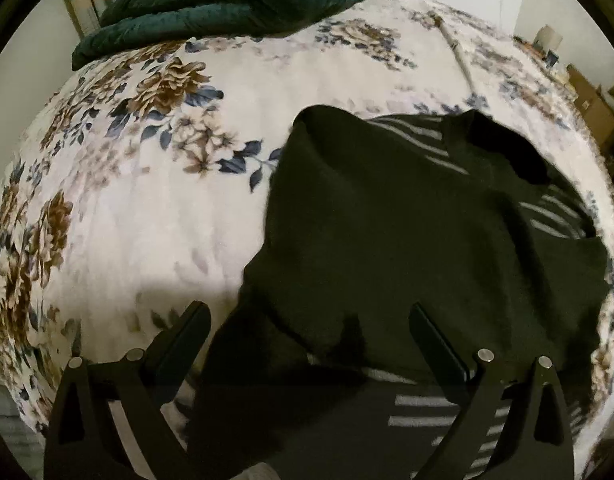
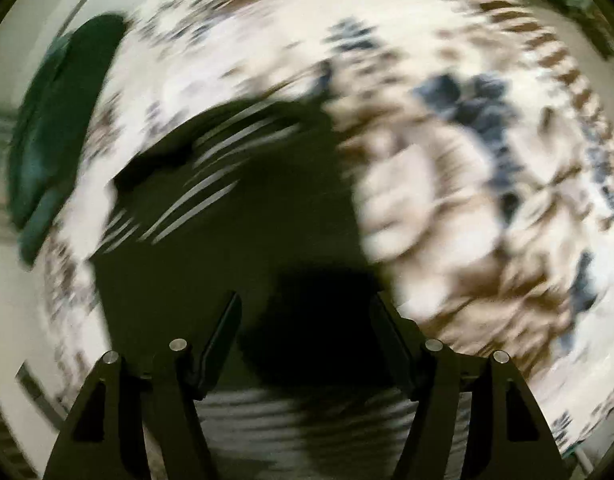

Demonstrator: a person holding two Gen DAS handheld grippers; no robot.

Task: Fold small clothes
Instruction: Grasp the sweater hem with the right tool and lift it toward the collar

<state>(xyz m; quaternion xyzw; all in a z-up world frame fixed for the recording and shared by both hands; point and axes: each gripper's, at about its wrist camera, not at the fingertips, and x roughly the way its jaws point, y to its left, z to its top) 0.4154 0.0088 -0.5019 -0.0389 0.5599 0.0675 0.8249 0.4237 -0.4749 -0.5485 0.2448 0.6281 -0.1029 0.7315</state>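
A dark garment with grey-white stripes lies rumpled on the floral bedspread, right of centre in the left wrist view. My left gripper is open just above its near edge, one finger over the bedspread and one over the cloth. In the right wrist view, which is blurred by motion, the same garment fills the lower middle. My right gripper is open over it and holds nothing.
A dark green quilted cover lies folded at the far end of the bed; it also shows at the left of the right wrist view. Cardboard boxes stand beyond the bed's right edge.
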